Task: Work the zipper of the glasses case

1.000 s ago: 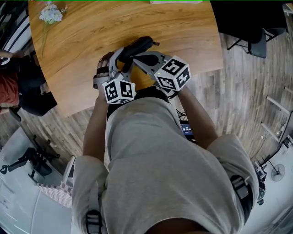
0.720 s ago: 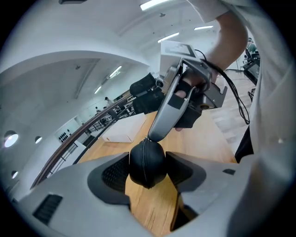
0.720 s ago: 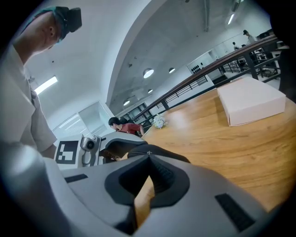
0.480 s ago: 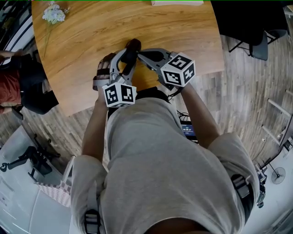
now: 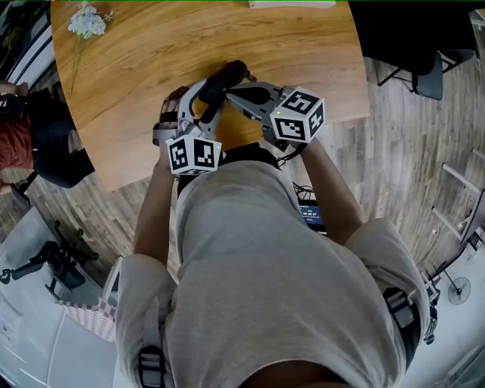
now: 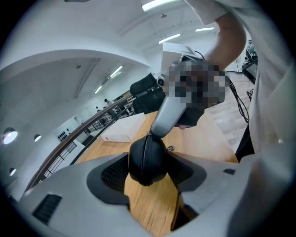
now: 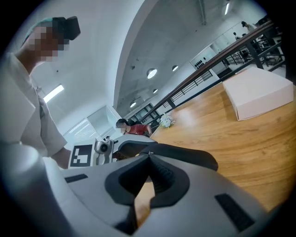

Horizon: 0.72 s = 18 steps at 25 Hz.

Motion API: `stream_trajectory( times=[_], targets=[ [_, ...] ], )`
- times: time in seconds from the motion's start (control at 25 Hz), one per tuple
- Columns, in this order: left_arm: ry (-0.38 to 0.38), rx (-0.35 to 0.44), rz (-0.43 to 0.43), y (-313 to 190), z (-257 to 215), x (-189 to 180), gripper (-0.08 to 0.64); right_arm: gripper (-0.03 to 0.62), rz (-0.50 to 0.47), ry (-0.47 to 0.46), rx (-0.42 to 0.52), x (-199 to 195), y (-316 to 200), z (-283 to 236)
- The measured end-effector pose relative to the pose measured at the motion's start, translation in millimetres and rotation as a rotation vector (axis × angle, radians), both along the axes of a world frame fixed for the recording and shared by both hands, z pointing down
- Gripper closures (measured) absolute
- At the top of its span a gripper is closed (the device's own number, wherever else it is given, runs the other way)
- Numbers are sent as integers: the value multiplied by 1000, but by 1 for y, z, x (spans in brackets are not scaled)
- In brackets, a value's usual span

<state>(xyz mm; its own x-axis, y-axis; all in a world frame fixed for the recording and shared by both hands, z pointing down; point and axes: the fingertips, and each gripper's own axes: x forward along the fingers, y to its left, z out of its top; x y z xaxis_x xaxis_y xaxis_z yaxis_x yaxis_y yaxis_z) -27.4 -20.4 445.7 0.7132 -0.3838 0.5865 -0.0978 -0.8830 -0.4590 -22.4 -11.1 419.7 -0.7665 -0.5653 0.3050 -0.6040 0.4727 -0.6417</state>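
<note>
A black zippered glasses case is clamped between my left gripper's pads and held just above the wooden table. In the head view the case points up and to the right. My right gripper comes in from the right with its jaws shut, their tips against the zipper line at the case's top end. A small metal bit of the zipper pull shows right at those tips. From the left gripper view, the right gripper's fingers come down onto the case's seam.
A white box lies on the far side of the table, and a small bunch of flowers at its far left corner. A person in red sits at the left edge. A black chair stands beyond the right edge.
The case swung end-on half a second ago and now points up-right again. The right gripper's cube has shifted slightly right and rolled. The left gripper has stayed nearly in place.
</note>
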Motion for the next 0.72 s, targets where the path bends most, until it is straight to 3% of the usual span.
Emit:
stream_trajectory(
  times=[0.24,0.48,0.6,0.72],
  targets=[
    [113,-100,80,9,2,0,261,568,-47,-68,10,8,8,-13],
    [188,-102,142,20,-17,11,258,568,-96,-146,5,15,14,-19],
    [141,-130,147,21,-13,12,270,568,-75,-108,-14,20,13,-12],
    [52,-94,131,18,-4,13,276,568,-41,-25,-27,23,10,-1]
  ],
)
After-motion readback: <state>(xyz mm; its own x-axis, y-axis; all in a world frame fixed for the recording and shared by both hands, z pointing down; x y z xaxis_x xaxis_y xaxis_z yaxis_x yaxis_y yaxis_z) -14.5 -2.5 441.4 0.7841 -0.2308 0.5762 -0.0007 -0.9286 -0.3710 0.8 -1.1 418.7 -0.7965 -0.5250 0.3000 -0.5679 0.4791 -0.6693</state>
